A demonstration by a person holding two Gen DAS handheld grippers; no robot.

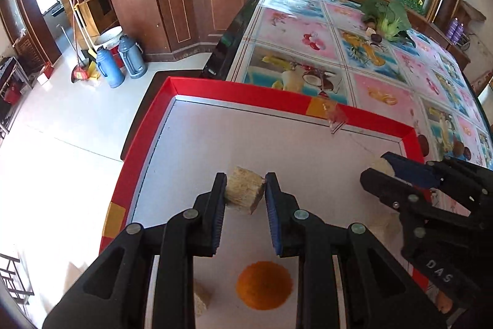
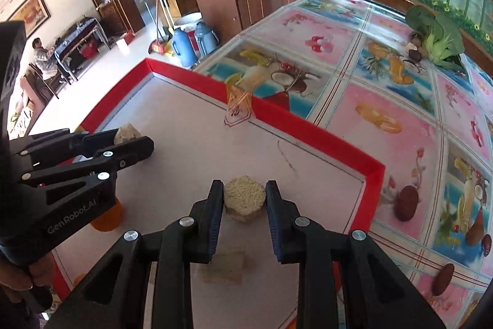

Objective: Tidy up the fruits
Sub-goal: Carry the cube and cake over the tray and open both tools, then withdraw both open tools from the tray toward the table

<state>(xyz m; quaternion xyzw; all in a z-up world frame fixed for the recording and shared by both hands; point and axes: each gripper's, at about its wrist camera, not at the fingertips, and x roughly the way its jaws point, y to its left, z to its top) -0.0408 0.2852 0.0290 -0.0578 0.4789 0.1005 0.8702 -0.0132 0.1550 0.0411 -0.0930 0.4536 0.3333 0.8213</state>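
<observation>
Two grippers low over your red-rimmed white tray (image 1: 363, 116) | left gripper (image 1: 245, 193) clamps beige fibrous chunk (image 1: 245, 188) | right gripper (image 2: 245, 196) clamps round pale fibrous chunk (image 2: 245, 195) | round orange fruit (image 1: 264, 285) beneath left gripper.

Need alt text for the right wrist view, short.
The right tongs grip a round, pale fibrous chunk above a white tray with a red rim. At left, the left tongs hold a similar beige chunk. Another flat pale piece lies on the tray below, and a fruit-print tablecloth surrounds it.

I'm in a home's dining room: fruit-print table (image 2: 385, 100), wooden cabinets (image 1: 172, 11), thermos flasks (image 1: 132, 56), broom (image 1: 80, 63).
</observation>
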